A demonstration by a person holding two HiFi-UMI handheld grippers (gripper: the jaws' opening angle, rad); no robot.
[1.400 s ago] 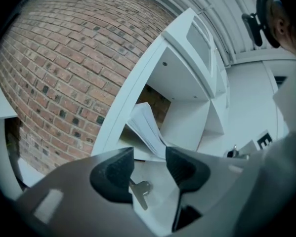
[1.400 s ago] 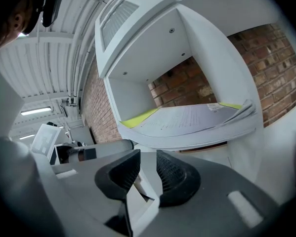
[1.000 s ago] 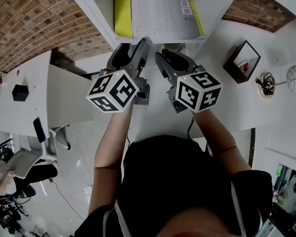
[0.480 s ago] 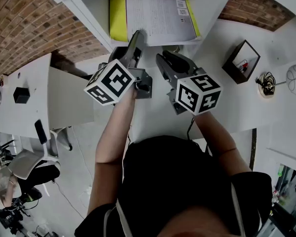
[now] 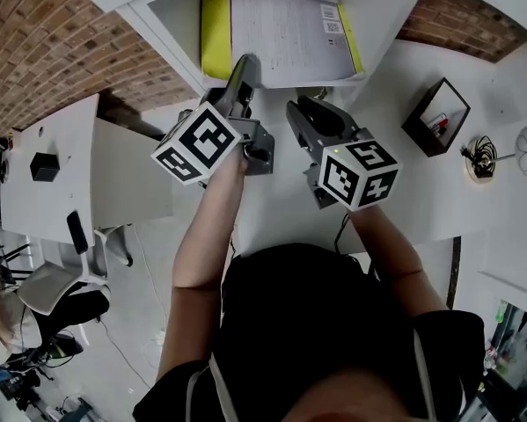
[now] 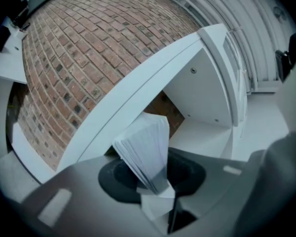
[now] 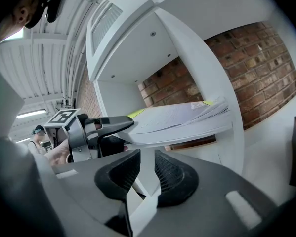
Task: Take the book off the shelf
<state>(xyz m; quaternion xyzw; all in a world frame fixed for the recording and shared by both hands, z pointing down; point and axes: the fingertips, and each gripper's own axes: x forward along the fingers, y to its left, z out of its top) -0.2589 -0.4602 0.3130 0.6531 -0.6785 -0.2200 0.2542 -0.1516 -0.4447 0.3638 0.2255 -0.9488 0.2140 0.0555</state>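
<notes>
The book (image 5: pixel 285 29) lies flat in the shelf (image 5: pixel 171 20), front edge overhanging. The left claw (image 5: pixel 244 67), jaws just closing, pinches the pages at one corner. The right claw (image 5: pixel 303 105) hangs narrow and empty beside it. Pulled by that corner alone, the book may sag, slip and drop.

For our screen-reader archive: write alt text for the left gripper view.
The left hand-held gripper has just been closing its jaws on the corner of a book, whose pages fan out between them. The book lies in a white shelf, with a brick wall behind.
</notes>
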